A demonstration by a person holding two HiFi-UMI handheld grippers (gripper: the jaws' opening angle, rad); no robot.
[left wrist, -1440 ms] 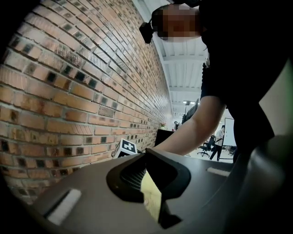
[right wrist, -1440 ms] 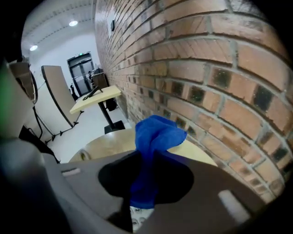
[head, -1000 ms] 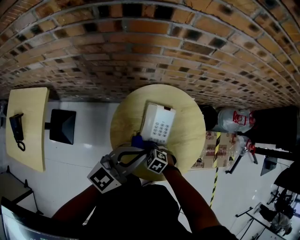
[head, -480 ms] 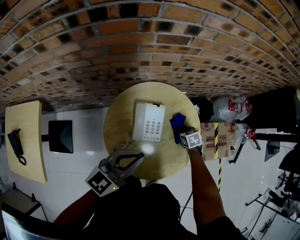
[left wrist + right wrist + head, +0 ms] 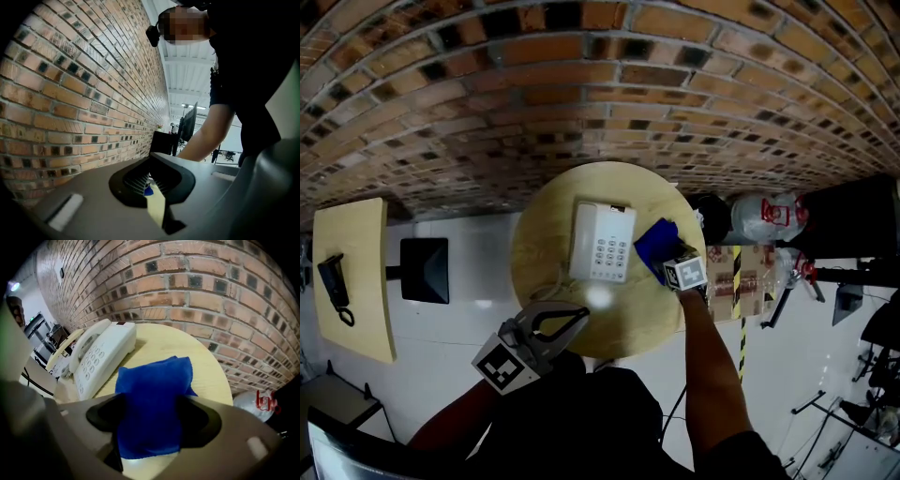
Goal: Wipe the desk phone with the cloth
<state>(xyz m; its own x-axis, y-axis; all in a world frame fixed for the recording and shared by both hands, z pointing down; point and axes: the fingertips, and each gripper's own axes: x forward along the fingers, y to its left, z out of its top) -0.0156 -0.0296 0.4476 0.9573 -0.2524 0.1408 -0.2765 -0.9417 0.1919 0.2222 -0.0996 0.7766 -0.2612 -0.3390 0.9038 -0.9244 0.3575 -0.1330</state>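
Observation:
A white desk phone (image 5: pixel 603 241) lies on the round wooden table (image 5: pixel 546 246), handset on its left. The blue cloth (image 5: pixel 656 242) rests flat on the tabletop just right of the phone. My right gripper (image 5: pixel 669 257) is at the cloth's near edge. In the right gripper view its jaws are opening wide, with the cloth (image 5: pixel 157 376) spread between them and the phone (image 5: pixel 96 357) to the left. My left gripper (image 5: pixel 578 314) hovers over the table's near edge, off the phone, shut and empty; the left gripper view shows only a sliver of table past it.
A brick wall (image 5: pixel 581 94) runs behind the table. To the left stand a second table with a black handset (image 5: pixel 336 277) and a black box (image 5: pixel 425 270). A clear bag (image 5: pixel 764 230) and cardboard boxes (image 5: pixel 722 286) crowd the floor at the right.
The right gripper carried the cloth from the phone's near side to the table's right side. The cloth now lies wider and flatter. The left gripper stayed put.

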